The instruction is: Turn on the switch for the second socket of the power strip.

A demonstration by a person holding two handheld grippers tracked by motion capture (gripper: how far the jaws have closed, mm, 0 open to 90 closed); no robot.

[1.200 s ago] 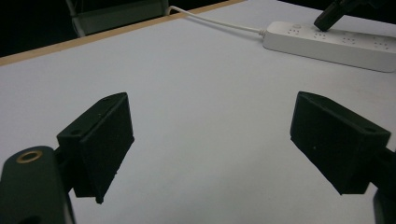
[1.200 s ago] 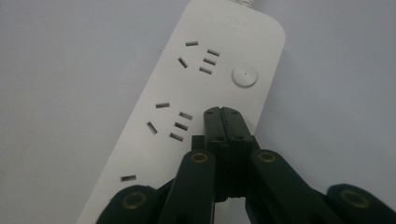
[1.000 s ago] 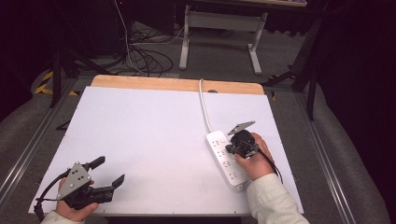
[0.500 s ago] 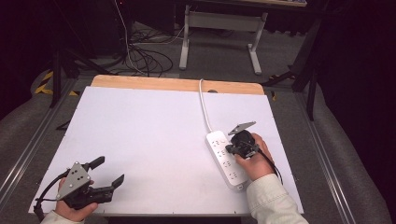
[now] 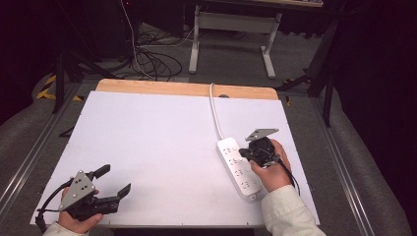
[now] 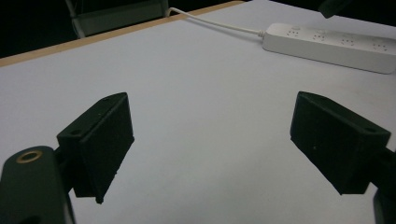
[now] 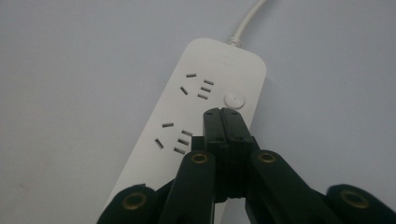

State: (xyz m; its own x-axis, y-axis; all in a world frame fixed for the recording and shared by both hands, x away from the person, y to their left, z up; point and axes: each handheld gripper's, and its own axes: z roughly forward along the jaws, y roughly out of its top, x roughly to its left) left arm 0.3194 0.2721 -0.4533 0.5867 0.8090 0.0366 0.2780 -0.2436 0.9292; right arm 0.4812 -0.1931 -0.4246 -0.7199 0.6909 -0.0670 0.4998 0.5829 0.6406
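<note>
A white power strip (image 5: 239, 168) lies on the right side of the white table top (image 5: 162, 142), its white cord (image 5: 215, 110) running to the far edge. My right gripper (image 5: 247, 153) hovers over the strip's far end with its jaws pressed together and nothing between them. In the right gripper view the shut tips (image 7: 223, 113) sit just short of the round switch button (image 7: 234, 100) on the power strip (image 7: 196, 107). My left gripper (image 5: 114, 181) rests near the front left corner, jaws wide apart and empty. The left gripper (image 6: 210, 140) view has the power strip (image 6: 327, 44) far off.
A wooden strip (image 5: 187, 89) edges the table's far side. Beyond it stand a metal table frame (image 5: 231, 29) and loose cables (image 5: 147, 59) on the floor. Metal rails (image 5: 29, 157) run along both sides of the table.
</note>
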